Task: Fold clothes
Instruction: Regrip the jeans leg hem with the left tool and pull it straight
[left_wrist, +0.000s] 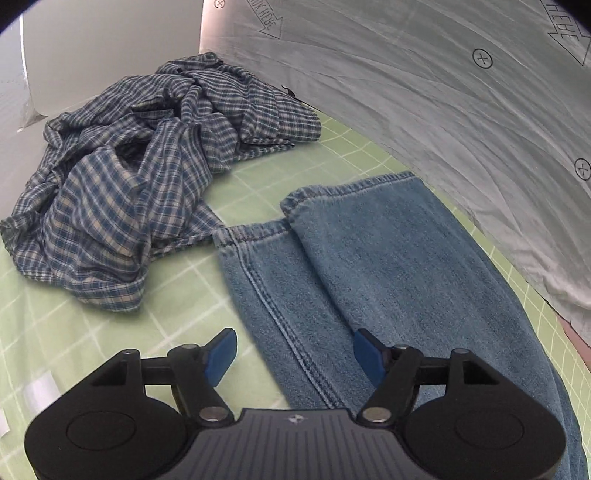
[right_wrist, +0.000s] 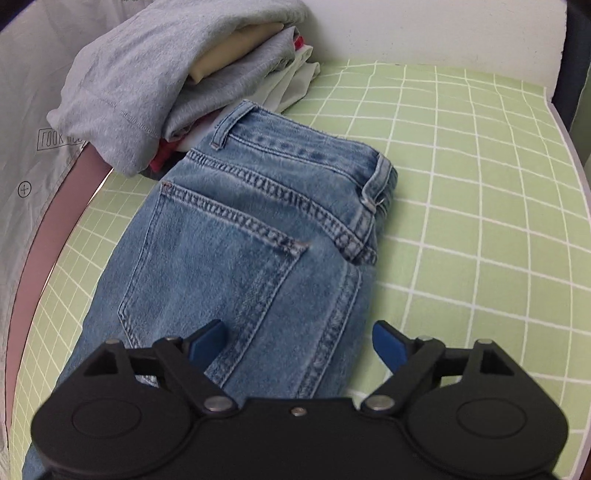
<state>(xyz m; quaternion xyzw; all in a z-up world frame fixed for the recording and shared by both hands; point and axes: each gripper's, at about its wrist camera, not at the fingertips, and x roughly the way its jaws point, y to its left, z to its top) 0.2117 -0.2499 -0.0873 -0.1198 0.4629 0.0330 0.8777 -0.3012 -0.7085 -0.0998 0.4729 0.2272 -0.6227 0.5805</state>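
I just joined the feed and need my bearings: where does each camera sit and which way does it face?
Left wrist view: rides on the left gripper, tilted down along its open blue fingers at the hem end of the jeans, with a crumpled plaid shirt beyond.
Right wrist view: rides on the right gripper, tilted down along its open fingers at the waistband end of the jeans, with a stack of folded clothes behind.
Shared: the same jeans and the green checked mat; no hand or sleeve shows in either.
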